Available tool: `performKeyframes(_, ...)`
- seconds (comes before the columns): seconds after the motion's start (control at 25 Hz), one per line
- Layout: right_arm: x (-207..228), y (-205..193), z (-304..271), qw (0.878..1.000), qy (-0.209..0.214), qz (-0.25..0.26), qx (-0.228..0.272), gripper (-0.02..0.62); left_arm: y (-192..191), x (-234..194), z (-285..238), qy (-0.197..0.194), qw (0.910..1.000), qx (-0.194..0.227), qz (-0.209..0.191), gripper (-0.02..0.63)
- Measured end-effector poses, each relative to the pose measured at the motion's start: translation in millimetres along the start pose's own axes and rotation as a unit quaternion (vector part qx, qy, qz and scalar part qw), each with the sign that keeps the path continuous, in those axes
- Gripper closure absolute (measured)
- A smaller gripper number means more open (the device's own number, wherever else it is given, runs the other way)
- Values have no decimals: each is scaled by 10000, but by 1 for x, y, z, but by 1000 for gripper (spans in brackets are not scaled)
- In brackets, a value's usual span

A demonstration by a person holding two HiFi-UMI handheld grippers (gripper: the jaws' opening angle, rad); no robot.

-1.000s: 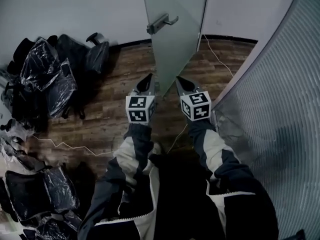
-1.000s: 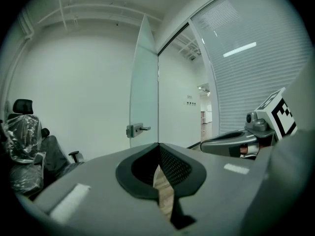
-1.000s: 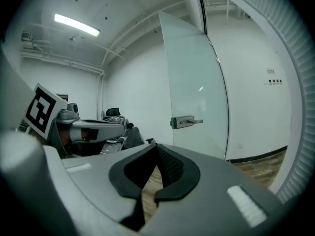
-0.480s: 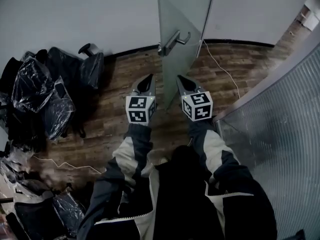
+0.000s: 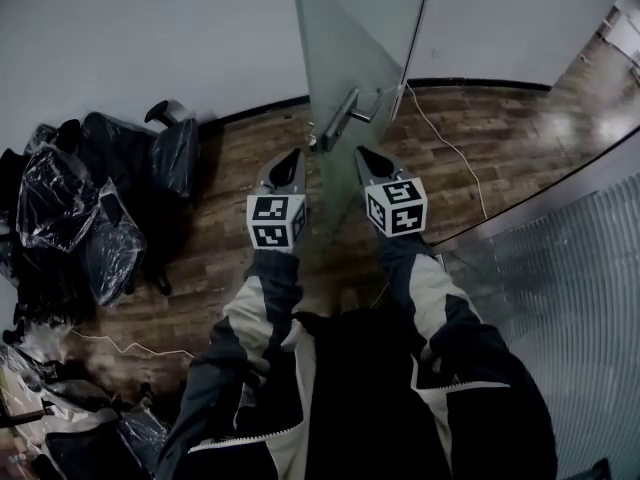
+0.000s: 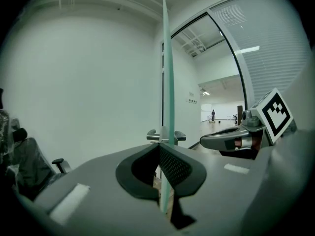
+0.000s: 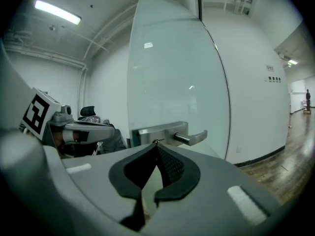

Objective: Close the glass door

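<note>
The frosted glass door (image 5: 355, 38) stands ajar ahead of me, its free edge turned towards me. Its metal lever handle (image 5: 345, 118) sticks out on both faces. My left gripper (image 5: 291, 155) is shut and empty, on the left side of the leaf, just short of the handle. My right gripper (image 5: 363, 152) is shut and empty on the right side. In the left gripper view the door (image 6: 167, 73) shows edge-on above the gripper (image 6: 160, 144). In the right gripper view the handle (image 7: 182, 134) sits just beyond the gripper (image 7: 156, 142).
Office chairs wrapped in plastic (image 5: 90, 198) crowd the left side of the wooden floor. A white cable (image 5: 450, 143) runs along the floor right of the door. A curved ribbed glass wall (image 5: 560, 278) closes off the right. White wall (image 5: 150, 38) behind.
Both grippers and the person have advanced toward the door. The handle has come down the head view to sit just ahead of the fingertips. Both stay shut.
</note>
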State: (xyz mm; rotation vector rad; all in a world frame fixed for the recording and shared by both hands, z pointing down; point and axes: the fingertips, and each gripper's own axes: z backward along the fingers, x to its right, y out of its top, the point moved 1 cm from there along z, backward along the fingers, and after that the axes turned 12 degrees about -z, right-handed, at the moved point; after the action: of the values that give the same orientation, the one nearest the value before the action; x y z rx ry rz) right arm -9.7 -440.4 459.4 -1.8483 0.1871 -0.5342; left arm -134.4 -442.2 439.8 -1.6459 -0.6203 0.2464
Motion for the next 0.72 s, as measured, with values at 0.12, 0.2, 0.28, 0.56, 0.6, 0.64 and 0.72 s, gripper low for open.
performKeyframes(0.12,8,3,-12,9999,-141,-42,-2,591,-3,-16,-12,-63,10000,-19,-23,600)
performKeyframes(0.2,12,1,-18,9997,-255,-47,-14,591,-8,-23,-19,-135,9999,-23,-12,600)
performKeyframes(0.28,16,2,-22,9993,-374,-56,10,591,-9,-28,-27,-241,9997,-22,-15,600)
performKeyframes(0.56,36,9,-34,9945,-795,651,-194,547,-2,-35,-48,-566,9984,64,6,600)
performKeyframes(0.6,39,9,-36,9923,-834,852,-331,434,-2,-35,-51,-616,9981,80,9,600)
performKeyframes(0.64,42,9,-39,9890,-872,1098,-468,387,-3,-36,-54,-656,9978,83,10,600)
performKeyframes(0.72,49,11,-45,9747,-1019,1854,-727,387,-7,-37,-59,-685,9976,88,21,600)
